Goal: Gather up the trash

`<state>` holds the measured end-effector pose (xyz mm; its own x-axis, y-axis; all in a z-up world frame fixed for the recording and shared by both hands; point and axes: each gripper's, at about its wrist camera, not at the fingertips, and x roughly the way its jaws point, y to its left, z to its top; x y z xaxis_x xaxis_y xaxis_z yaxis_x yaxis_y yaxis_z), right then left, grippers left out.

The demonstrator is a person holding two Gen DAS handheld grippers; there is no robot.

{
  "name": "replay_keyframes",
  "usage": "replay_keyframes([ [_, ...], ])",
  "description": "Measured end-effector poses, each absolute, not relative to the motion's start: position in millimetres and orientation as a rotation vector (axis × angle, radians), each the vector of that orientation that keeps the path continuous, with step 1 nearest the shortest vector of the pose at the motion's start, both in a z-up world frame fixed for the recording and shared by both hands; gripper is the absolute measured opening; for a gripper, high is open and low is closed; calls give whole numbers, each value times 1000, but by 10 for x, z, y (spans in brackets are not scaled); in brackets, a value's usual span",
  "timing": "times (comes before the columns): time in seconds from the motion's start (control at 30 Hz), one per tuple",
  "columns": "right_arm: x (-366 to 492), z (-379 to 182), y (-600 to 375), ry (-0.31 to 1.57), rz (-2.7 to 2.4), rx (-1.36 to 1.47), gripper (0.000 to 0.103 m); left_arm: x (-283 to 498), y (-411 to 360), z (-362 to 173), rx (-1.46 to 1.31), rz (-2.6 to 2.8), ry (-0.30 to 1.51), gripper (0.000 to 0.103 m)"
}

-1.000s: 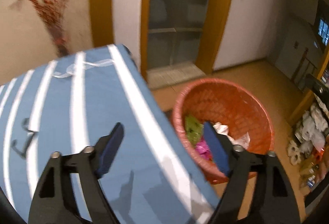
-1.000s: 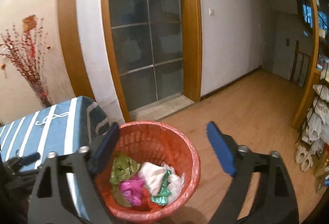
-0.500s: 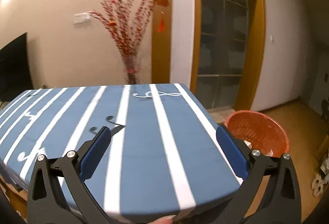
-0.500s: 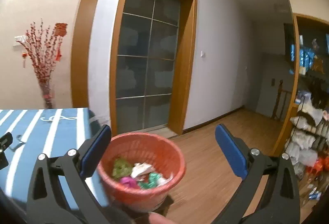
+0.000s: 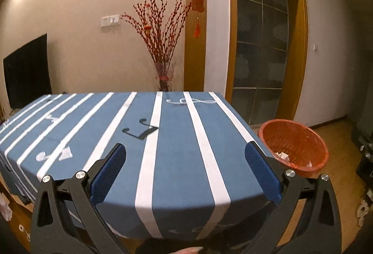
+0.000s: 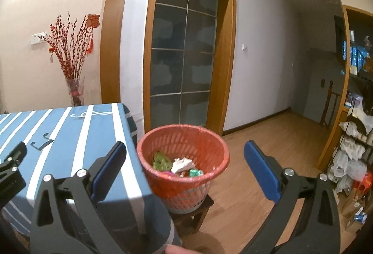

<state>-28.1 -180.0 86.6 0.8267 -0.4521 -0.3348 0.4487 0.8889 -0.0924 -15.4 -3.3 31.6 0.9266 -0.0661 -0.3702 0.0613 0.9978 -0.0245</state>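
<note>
From the left wrist view, the left gripper [image 5: 185,170] stands wide, with nothing between its blue pads [image 5: 108,173]; its jaws have just been opening to this full width. It looks over the table [image 5: 177,142], which wears a blue cloth with white stripes. I see no loose trash on the cloth, only printed music signs. The red basket [image 5: 295,144] stands on the floor side, just beside the table's right corner, and a little white paper shows inside it.

From the right wrist view, the right gripper [image 6: 185,170] is also wide and carries nothing. Straight ahead of it is the red basket [image 6: 184,160], raised on a small wooden stool [image 6: 198,214] close against the table corner. Inside lie a green wrapper [image 6: 160,159], crumpled white paper [image 6: 183,164] and some shiny green and pink pieces.

I judge that the collecting is near its end, or between two pieces: both grippers are free and the trash sits in the basket. The next move calls for a look over the table and the floor for any piece left.
</note>
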Motion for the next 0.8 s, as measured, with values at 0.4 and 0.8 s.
replay_keyframes([
  [0.4,-316,693,-1661,421,-472,-7,99,-288,15,214,-22,-44,406,100],
  [0.8,-284,488,-1696,502,-475,19,99,-247,0,114,-16,-42,460,100],
])
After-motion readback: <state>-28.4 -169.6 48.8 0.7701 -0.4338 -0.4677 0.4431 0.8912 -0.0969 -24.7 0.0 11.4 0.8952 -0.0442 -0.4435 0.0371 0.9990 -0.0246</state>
